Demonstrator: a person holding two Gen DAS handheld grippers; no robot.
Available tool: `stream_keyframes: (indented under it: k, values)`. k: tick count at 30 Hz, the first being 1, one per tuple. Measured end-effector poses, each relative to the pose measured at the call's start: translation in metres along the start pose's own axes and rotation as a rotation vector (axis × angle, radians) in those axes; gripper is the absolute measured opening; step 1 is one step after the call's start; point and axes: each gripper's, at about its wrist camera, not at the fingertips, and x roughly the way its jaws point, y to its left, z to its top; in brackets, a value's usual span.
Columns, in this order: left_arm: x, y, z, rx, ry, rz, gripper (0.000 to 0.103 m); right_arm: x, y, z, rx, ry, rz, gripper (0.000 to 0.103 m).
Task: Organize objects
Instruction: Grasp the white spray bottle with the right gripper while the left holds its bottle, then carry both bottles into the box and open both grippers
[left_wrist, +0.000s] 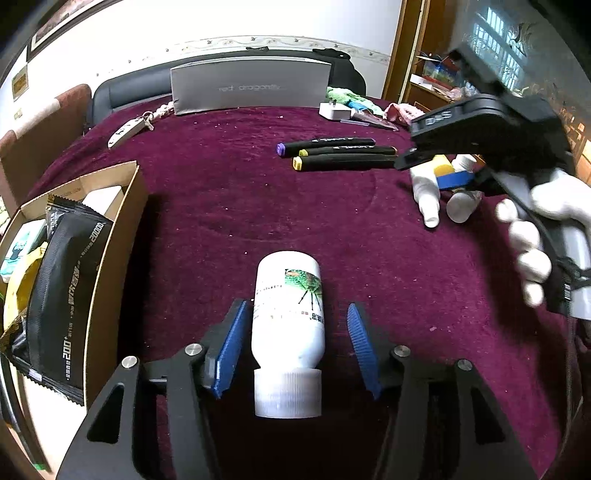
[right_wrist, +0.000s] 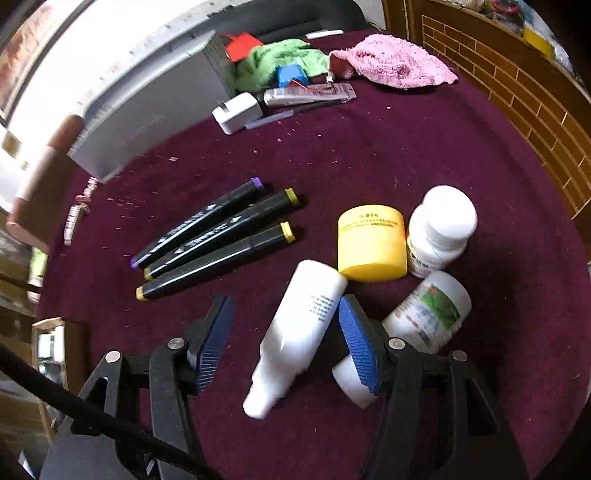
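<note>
A white bottle with a green label lies on the maroon cloth with its ribbed cap toward the camera. It sits between the blue pads of my left gripper, which is open; a gap shows on the right side. My right gripper is open over a lying white spray bottle, whose body rests close to the right pad. Just beyond stand a yellow jar and a white pill bottle. A second green-label bottle lies beside them. Three black markers lie side by side.
A cardboard box at the left holds a black packet. At the table's back are a grey box, a white charger, a tube, a green cloth and a pink towel. A white-gloved hand holds the right gripper.
</note>
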Motion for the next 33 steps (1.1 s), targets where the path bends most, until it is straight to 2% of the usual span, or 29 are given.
stream_keyframes:
  k: [5,7,10,12,15,17,20,22,23,27,33]
  values:
    - [0.001,-0.002,0.000,0.015,0.005,-0.004,0.056,0.014,0.014,0.000,-0.031,0.008,-0.083,0.046]
    - [0.003,-0.004,0.001,0.031,0.011,-0.016,0.067,0.016,0.020,-0.003,-0.060,-0.002,-0.124,0.044]
    - [0.006,-0.010,0.002,0.067,0.029,-0.038,0.080,0.015,0.022,-0.007,-0.081,-0.009,-0.156,0.034]
    - [0.008,-0.014,0.002,0.087,0.038,-0.030,0.082,0.013,0.021,-0.011,-0.094,-0.008,-0.166,0.027]
    - [0.007,-0.015,0.002,0.092,0.037,-0.023,0.081,0.008,0.019,-0.022,-0.110,-0.002,-0.138,0.027]
    - [0.006,-0.013,0.001,0.078,0.028,-0.027,0.076,0.001,0.018,-0.035,-0.122,0.001,-0.111,0.027]
    - [0.002,-0.005,0.001,0.030,0.005,-0.018,0.057,-0.010,0.013,-0.056,-0.125,0.015,-0.049,0.027]
    - [0.000,0.003,0.001,-0.006,-0.006,-0.017,0.036,-0.018,0.008,-0.070,-0.119,0.023,-0.012,0.027]
    - [0.000,0.007,0.001,-0.020,-0.008,-0.022,0.031,-0.022,0.006,-0.079,-0.120,0.023,0.004,0.027]
    - [-0.004,0.015,-0.001,-0.054,-0.009,-0.059,0.029,-0.034,-0.001,-0.104,-0.126,0.017,0.042,0.027]
    - [-0.030,0.016,-0.005,-0.057,-0.052,-0.031,0.029,-0.046,-0.004,-0.130,-0.132,-0.012,0.077,0.027]
